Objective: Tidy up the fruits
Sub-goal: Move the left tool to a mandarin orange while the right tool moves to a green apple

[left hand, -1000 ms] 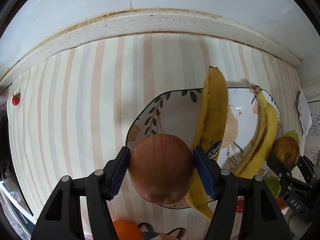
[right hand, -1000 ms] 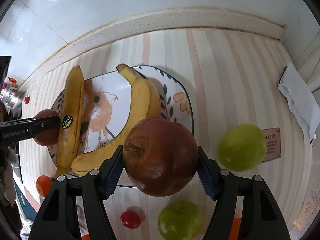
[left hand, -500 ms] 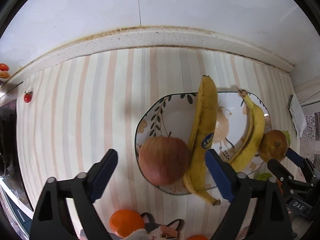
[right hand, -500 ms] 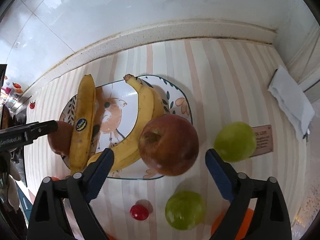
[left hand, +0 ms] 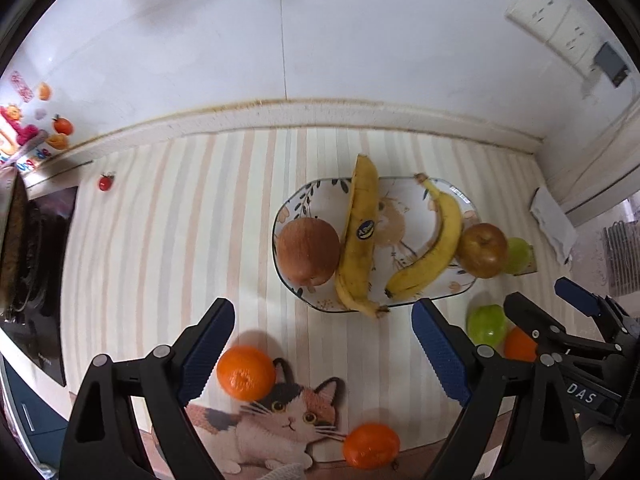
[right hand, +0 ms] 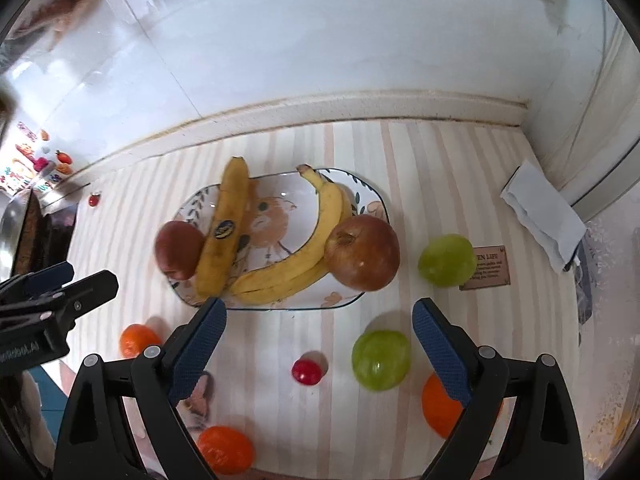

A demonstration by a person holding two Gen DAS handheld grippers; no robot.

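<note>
Change, left tongs (left hand: pixel 322 330): a second ago clamped on the left red apple (left hand: pixel 308 251); now wide apart, nothing between the pads, raised clear above the counter (left hand: pixel 168 240).
Change, right tongs (right hand: pixel 320 328): earlier closed on the right red apple (right hand: pixel 362 253); now spread wide and empty, likewise lifted.
Left red apple: on the plate (left hand: pixel 404 192) at its left end, touching the stickered banana (left hand: pixel 360 236).
Right red apple: on the plate's right rim, against the curved bananas (right hand: pixel 304 256).
Bananas: three, one straight with a sticker, two curved together.
Red apples: two.
Green apples: two, off the plate, one (right hand: pixel 447 260) right of it, one (right hand: pixel 381 354) nearer the camera.
Oranges: three on the counter, nearest (left hand: pixel 246 372) beside a cat-print mat (left hand: pixel 280 428).
Cherry tomato (right hand: pixel 306 372): one near the green apple.
Pose: both tongs pointing steeply down, side by side.
</note>
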